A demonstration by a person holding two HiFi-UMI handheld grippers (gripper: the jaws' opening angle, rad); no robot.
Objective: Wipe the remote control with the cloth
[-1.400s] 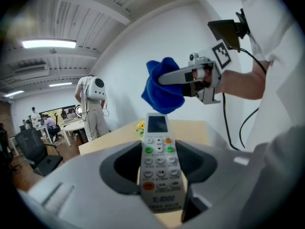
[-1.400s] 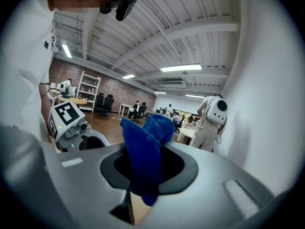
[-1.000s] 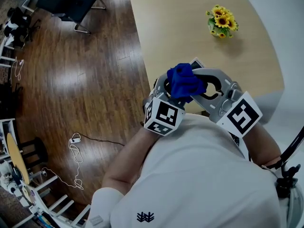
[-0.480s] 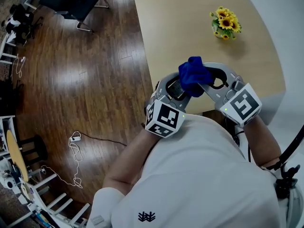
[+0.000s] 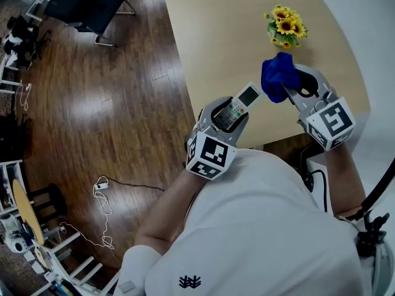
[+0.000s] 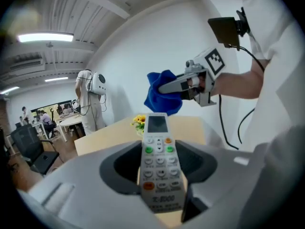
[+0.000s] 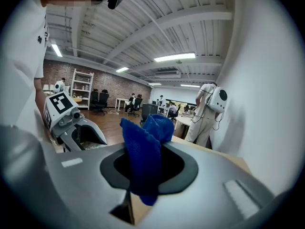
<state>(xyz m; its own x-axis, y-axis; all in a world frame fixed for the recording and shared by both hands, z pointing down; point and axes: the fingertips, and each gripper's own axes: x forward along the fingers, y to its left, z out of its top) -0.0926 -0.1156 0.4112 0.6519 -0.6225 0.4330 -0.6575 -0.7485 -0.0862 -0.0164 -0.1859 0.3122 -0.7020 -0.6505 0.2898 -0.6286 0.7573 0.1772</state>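
– Jaws check first: the left gripper is clamped shut on the lower end of the remote control, and the right gripper is pinched on the blue cloth. Both are held up over the near edge of the tabletop, nothing set down.

– Yep, but cloth and remote are apart right now, clear gap between them. In the head view the remote sits to the left of the cloth, with its long axis running up and to the right, so the screen end points pretty much at the bunched cloth. Seems like the right hand is the one that has to close that gap, sideways toward the screen end.

– Makes sense. Remote is a slim, hard white plastic bar with a flat screen and rows of small raised buttons. Cloth looks like nubby microfibre, soft, wadded into a lump that sticks out past the jaws.

– Probably a good thing, more loose fabric to drag along the length. Sunflowers sit just beyond the cloth, worth watching.
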